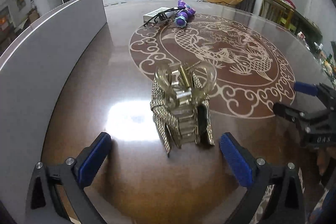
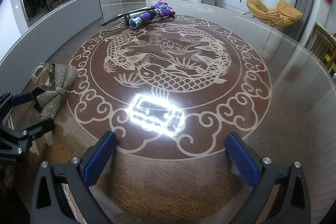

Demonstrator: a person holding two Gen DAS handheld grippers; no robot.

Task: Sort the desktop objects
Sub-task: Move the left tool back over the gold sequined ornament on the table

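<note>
A glittery bow hair clip point(image 1: 182, 106) with a clear claw stands on the brown table just ahead of my left gripper point(image 1: 166, 145), which is open with the clip between and beyond its blue pads. The clip shows in the right wrist view point(image 2: 55, 87) at the left. My right gripper point(image 2: 171, 147) is open and empty over the table's front; it also shows in the left wrist view point(image 1: 294, 96). At the far side lie a purple toy point(image 2: 154, 12), black glasses point(image 2: 124, 17) and a white box point(image 1: 156, 13).
A grey panel point(image 1: 42, 49) runs along the table's left side. The round table point(image 2: 283, 119) has a fish pattern under glass and a bright lamp glare point(image 2: 156, 113). Yellow chair, TV and cabinets stand beyond.
</note>
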